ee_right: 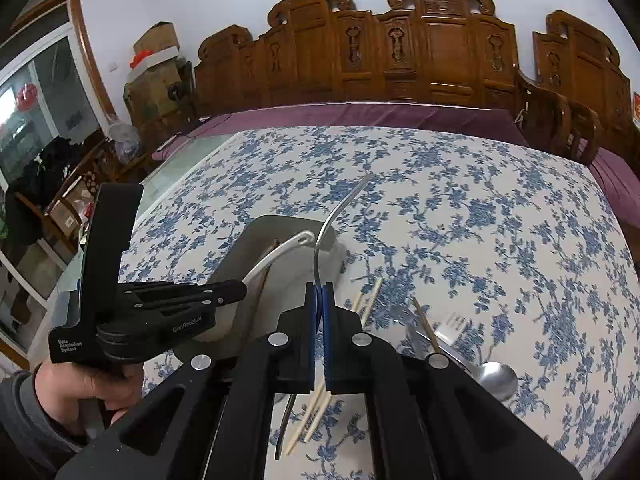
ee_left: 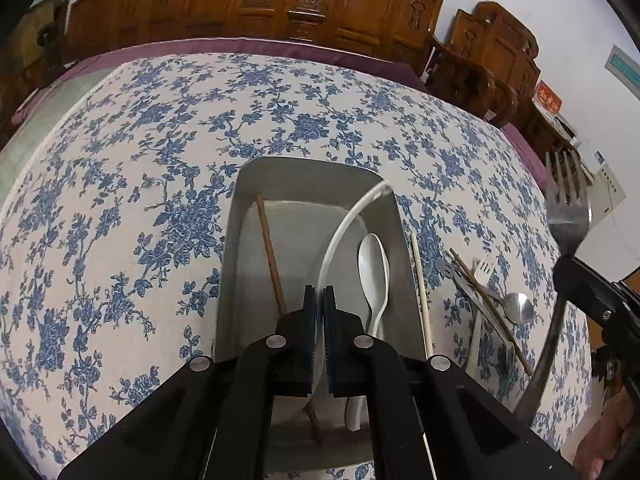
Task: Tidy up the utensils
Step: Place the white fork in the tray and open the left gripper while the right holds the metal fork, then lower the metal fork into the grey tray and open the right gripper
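A metal tray (ee_left: 308,176) lies on the flowered tablecloth. My left gripper (ee_left: 319,292) is shut on a white ladle-like spoon (ee_left: 340,232) inside the tray, with the spoon's long handle arching up over the far right rim. A brown chopstick (ee_left: 272,256) and a second pale spoon (ee_left: 374,268) lie in the tray. My right gripper (ee_right: 320,292) is shut on a metal fork (ee_right: 320,256), held in the air beside the tray's right side, tines up. In the left wrist view the fork (ee_left: 568,208) stands at the right edge.
Right of the tray lie pale chopsticks (ee_right: 370,296), a brown chopstick (ee_left: 488,308), a white plastic fork (ee_left: 484,268) and a metal spoon (ee_right: 496,376). A hand (ee_right: 80,388) holds the left gripper (ee_right: 240,290). Carved wooden chairs (ee_right: 420,60) stand behind the table.
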Available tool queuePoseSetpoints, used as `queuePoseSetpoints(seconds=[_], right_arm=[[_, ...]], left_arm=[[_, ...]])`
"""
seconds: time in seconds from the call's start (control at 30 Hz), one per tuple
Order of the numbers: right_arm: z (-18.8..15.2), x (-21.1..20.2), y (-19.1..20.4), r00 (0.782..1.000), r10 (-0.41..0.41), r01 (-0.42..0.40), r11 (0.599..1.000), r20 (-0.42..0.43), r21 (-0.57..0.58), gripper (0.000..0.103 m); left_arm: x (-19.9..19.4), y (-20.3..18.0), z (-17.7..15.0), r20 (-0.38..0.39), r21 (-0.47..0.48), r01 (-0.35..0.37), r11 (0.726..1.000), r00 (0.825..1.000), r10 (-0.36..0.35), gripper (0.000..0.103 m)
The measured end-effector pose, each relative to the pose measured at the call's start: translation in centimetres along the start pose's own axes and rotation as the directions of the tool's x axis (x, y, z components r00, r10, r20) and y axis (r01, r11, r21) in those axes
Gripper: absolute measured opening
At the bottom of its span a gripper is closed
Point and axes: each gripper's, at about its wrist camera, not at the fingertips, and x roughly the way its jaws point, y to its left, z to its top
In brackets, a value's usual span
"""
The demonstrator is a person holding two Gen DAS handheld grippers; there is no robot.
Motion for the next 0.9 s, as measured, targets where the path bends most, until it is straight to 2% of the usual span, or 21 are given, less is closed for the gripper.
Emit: queuePoseSetpoints(seconds=[0.2,0.57,0.9], right_arm=[[0.5,1.6,1.3,1.000,0.014,-0.014,1.000,-0.014,-0.018,0.004],[1.1,4.9,4.0,0.998,0.051,-0.053,0.998,-0.028,-0.046,0.004],[1.4,7.7,5.1,0.997,0.063,-0.064,0.997,-0.035,-0.047,0.004]], left_arm=[[-1.3,0.4,0.1,0.038,0.019,0.000,1.000,0.999,-0.001,0.003],[-4.4,2.0,0.4,0.147,0.085,-0.073,0.994,0.987,0.060,0.003],[-5.6,4.6,1.0,0.181,0.069,-0.103,0.992,0.980,0.089,0.003]])
